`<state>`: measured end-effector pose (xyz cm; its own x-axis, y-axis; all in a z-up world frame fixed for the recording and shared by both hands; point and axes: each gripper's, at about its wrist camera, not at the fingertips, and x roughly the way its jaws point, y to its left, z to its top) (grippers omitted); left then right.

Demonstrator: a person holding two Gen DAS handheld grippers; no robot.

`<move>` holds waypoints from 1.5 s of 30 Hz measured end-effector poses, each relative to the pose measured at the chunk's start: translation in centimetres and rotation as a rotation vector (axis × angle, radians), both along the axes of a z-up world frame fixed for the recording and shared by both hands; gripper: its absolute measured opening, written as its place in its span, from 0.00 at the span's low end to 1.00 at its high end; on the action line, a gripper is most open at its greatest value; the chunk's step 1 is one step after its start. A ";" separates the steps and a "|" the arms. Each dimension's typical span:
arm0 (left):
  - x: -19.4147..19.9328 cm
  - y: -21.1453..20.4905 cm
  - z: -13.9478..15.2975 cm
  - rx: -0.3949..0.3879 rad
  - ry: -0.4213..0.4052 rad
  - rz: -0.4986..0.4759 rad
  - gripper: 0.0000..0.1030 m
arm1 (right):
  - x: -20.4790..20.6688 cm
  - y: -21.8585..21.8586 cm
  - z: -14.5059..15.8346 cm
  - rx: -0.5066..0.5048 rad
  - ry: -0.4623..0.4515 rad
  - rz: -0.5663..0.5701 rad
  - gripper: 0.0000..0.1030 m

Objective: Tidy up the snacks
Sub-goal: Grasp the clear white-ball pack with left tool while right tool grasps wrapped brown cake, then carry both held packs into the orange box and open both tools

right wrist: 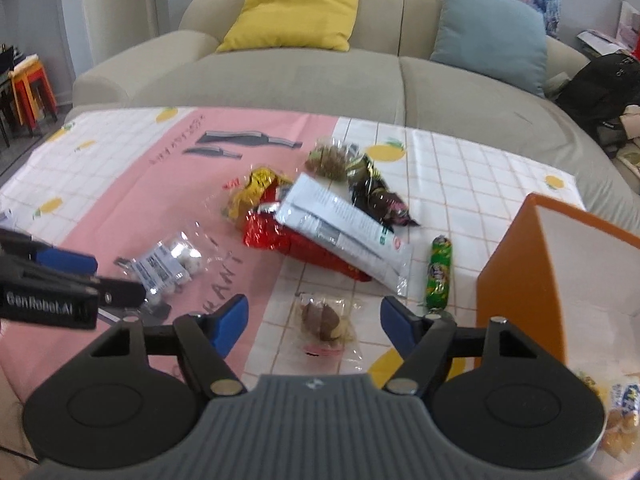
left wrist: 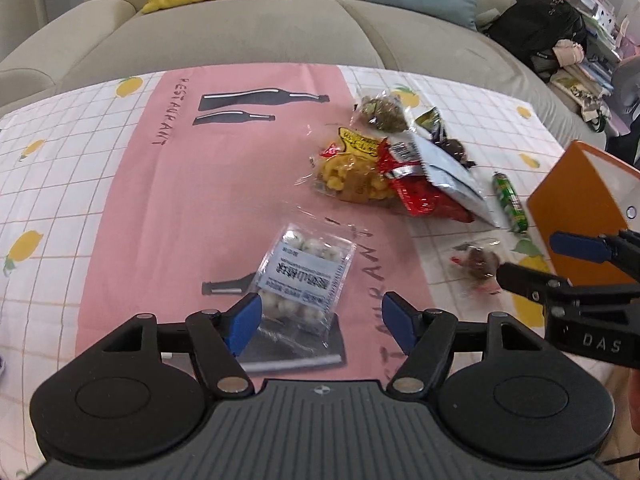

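Observation:
My left gripper (left wrist: 322,322) is open, its blue pads either side of the near end of a clear bag of white balls (left wrist: 306,276), which also shows in the right wrist view (right wrist: 168,266). My right gripper (right wrist: 314,324) is open, low over a small clear-wrapped brown snack (right wrist: 326,322), also seen in the left wrist view (left wrist: 478,266). A pile of snacks lies beyond: a yellow bag (left wrist: 352,172), a red bag (right wrist: 296,236), a white packet (right wrist: 344,224), a dark wrapper (right wrist: 380,196). A green roll (right wrist: 439,272) lies beside an orange box (right wrist: 520,264).
The table wears a pink and white checked cloth (left wrist: 140,200) with lemon prints. A beige sofa (right wrist: 300,76) with a yellow cushion (right wrist: 296,12) and a blue cushion (right wrist: 492,28) stands behind. The orange box holds yellow snack packs (right wrist: 618,408). Clutter sits at the far right.

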<state>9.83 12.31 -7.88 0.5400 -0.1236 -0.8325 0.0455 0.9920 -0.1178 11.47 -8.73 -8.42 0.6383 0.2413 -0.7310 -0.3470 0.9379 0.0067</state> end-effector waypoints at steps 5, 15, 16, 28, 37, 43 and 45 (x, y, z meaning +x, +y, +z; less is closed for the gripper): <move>1.9 -0.3 -1.8 0.068 0.038 -0.022 0.79 | 1.5 0.1 -2.1 0.006 0.042 -0.011 0.68; 3.8 0.2 -4.3 0.071 0.095 -0.060 0.86 | 4.0 0.5 -4.7 0.023 0.111 -0.033 0.53; 3.9 0.2 -4.4 0.078 0.085 -0.061 0.86 | 4.1 0.5 -4.8 0.025 0.116 -0.035 0.50; 4.1 -0.9 -4.6 0.123 0.060 -0.082 0.74 | 4.4 0.2 -5.7 0.061 0.141 -0.044 0.42; 3.8 -1.4 -4.1 0.129 0.070 -0.031 0.67 | 4.4 0.0 -5.4 0.068 0.146 -0.037 0.36; 2.3 -1.7 -2.8 0.074 0.064 -0.002 0.66 | 3.2 -0.1 -4.1 0.081 0.135 -0.028 0.35; 1.6 -2.0 -2.1 0.063 0.059 0.007 0.66 | 2.7 -0.2 -3.4 0.085 0.127 -0.024 0.35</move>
